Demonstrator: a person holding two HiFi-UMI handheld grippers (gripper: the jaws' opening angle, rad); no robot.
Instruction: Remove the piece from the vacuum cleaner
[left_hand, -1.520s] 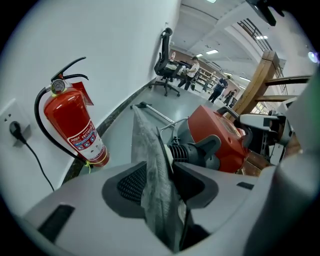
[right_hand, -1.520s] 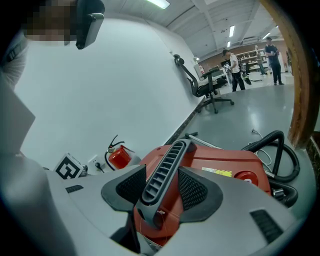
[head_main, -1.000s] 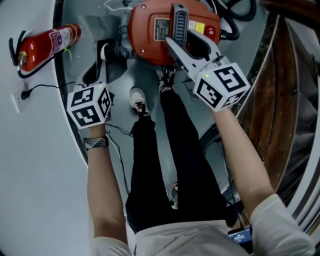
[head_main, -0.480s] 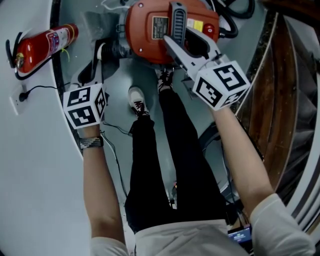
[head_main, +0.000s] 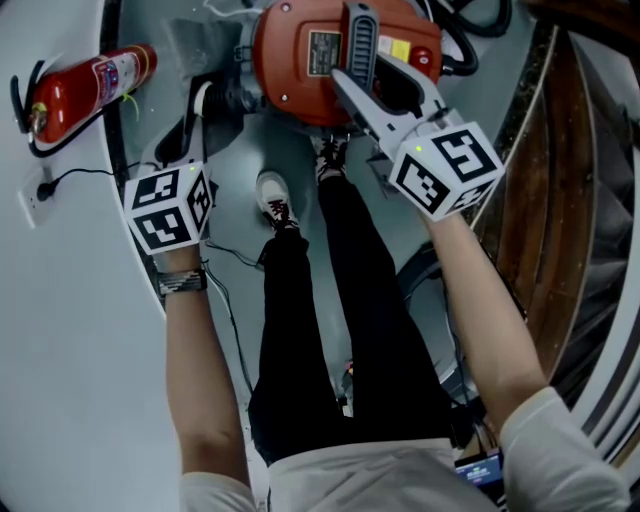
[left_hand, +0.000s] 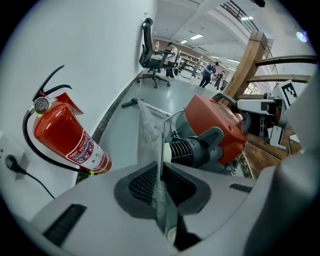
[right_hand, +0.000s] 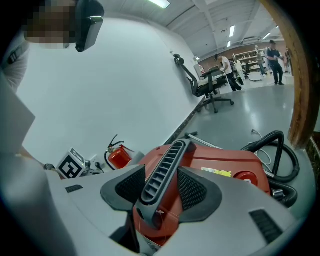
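The orange vacuum cleaner (head_main: 310, 60) stands on the floor ahead of the person's feet. My right gripper (head_main: 357, 85) is shut on its grey ribbed handle (right_hand: 167, 165), with one pad on each side. My left gripper (left_hand: 161, 172), under its marker cube (head_main: 168, 207), is shut on a thin grey mesh piece (left_hand: 149, 131) that stands edge-on between the pads. Just beyond it a black ribbed connector (left_hand: 192, 150) enters the vacuum's side (left_hand: 220, 122). In the head view the left jaws are hidden under the cube.
A red fire extinguisher (head_main: 85, 85) lies along the white wall at the left, near a wall socket with a black cable (head_main: 40, 190). The person's legs and shoes (head_main: 275, 200) are between the arms. Wooden rails (head_main: 560, 200) run at the right. A black hose (right_hand: 280, 150) curls behind the vacuum.
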